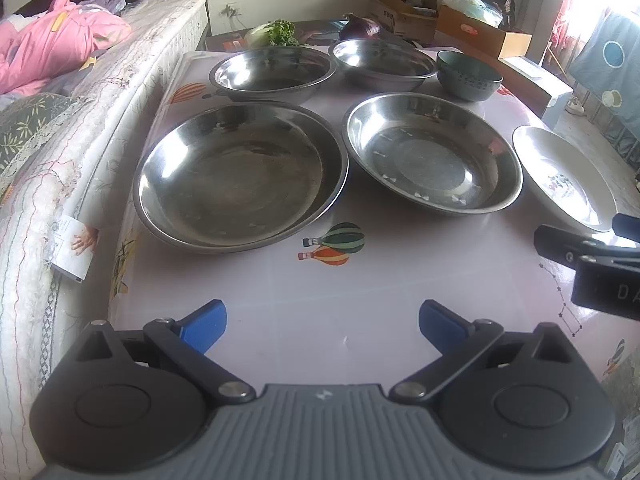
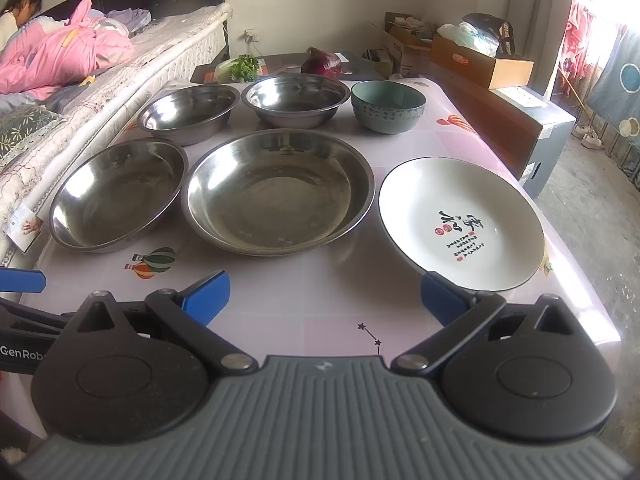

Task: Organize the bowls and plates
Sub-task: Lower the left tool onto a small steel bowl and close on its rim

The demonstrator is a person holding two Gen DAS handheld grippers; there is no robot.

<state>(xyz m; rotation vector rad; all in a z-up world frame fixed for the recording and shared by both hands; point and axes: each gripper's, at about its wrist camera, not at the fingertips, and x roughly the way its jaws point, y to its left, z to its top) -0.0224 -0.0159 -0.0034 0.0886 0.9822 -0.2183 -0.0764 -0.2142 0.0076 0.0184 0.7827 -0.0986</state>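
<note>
Ahead of my left gripper (image 1: 322, 326), whose fingers (image 1: 204, 326) are spread wide and empty above the bench (image 1: 280, 288), the dishes lie in two rows. Furthest left past those fingers is the large steel plate (image 1: 240, 176); it seems to rest inside a second, wider one, though I cannot be sure. Beyond it stands a steel bowl (image 1: 274, 72). Straight ahead and a little right is the middle steel plate (image 1: 434, 152), with another steel bowl (image 1: 384, 62) behind it, and the green ceramic bowl (image 1: 468, 74) at the far right of that row.

My right gripper (image 2: 325, 300) is likewise released, holding nothing. Its right finger (image 2: 440, 294) sits just at the near rim of the white printed plate (image 2: 462, 222); whether it touches I cannot tell.

As I judge it, nothing is stacked yet. The risk lies mostly with the white plate: it sits close to the bench's right edge, so a careless nudge from that finger could slide it off, and it would likely break. The steel rims are thin and slick, so a shallow pinch could slip and drop one clattering onto its neighbour.
</note>
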